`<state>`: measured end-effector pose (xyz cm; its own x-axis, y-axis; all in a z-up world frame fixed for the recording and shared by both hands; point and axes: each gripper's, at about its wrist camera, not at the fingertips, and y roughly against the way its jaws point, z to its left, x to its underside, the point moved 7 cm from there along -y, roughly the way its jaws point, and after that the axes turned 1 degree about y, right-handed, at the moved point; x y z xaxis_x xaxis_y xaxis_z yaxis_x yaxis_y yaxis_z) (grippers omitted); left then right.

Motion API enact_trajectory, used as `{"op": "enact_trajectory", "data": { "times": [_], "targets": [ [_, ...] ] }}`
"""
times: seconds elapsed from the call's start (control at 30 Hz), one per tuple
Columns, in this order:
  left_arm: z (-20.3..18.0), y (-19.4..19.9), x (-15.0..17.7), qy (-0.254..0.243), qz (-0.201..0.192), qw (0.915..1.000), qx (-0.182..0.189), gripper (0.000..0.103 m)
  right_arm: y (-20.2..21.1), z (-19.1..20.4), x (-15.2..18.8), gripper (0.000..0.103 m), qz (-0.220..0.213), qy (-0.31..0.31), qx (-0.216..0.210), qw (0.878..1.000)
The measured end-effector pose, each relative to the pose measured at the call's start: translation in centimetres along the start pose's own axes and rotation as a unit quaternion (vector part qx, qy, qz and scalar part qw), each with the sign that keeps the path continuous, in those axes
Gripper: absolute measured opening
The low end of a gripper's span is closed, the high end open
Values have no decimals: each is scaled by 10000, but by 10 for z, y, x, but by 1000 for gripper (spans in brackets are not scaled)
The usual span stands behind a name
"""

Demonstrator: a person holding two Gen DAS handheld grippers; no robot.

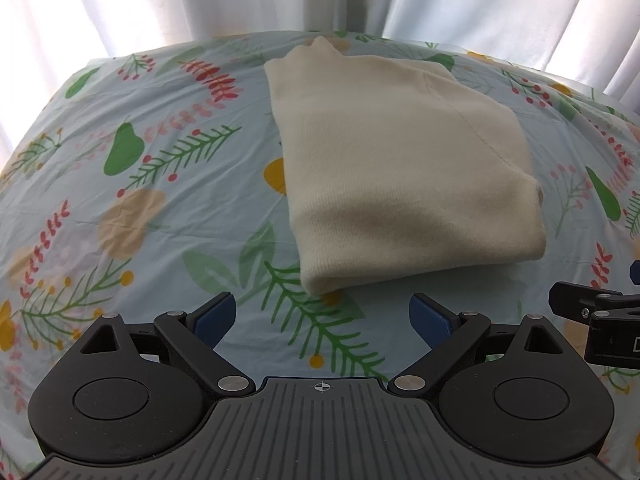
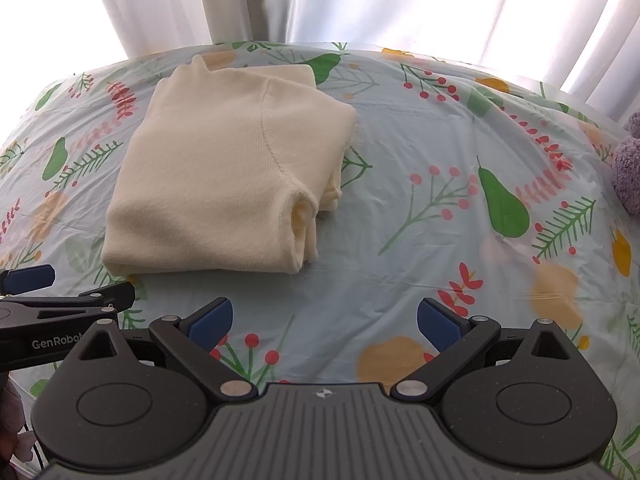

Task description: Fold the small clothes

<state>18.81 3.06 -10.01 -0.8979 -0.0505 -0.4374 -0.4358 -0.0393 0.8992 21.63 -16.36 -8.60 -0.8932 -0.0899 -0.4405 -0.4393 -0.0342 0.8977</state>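
Cream knitwear, a small sweater (image 1: 384,168) folded into a thick packet, lies on the leaf-and-pear printed tablecloth (image 1: 120,208) just ahead of both tools. From the left wrist camera, the left gripper (image 1: 322,316) hovers over the cloth with its blue pads (image 1: 214,316) spread wide and nothing between them; the sweater's near folded edge sits straight in front, apart from the fingertips. That view catches only a black sliver of the other tool at its right edge. The right wrist camera shows the right gripper (image 2: 325,322) likewise splayed and empty, the sweater ahead and to its left. It alone reveals the stacked layer edges and the sleeve opening on the packet's right side, a fuzzy lilac thing (image 2: 628,164) far off to the right, and the left tool's side, lettered "GenRobot". White curtains (image 2: 360,0) hang beyond the table.
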Motion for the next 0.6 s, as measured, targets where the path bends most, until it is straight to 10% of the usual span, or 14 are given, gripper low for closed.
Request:
{"op": "enact_trajectory", "data": {
  "times": [0.6],
  "targets": [
    [3,0,0,-81,-111,9998,-127,97,-2,-1,-1,99,-1,-22,22,10000]
  ]
}}
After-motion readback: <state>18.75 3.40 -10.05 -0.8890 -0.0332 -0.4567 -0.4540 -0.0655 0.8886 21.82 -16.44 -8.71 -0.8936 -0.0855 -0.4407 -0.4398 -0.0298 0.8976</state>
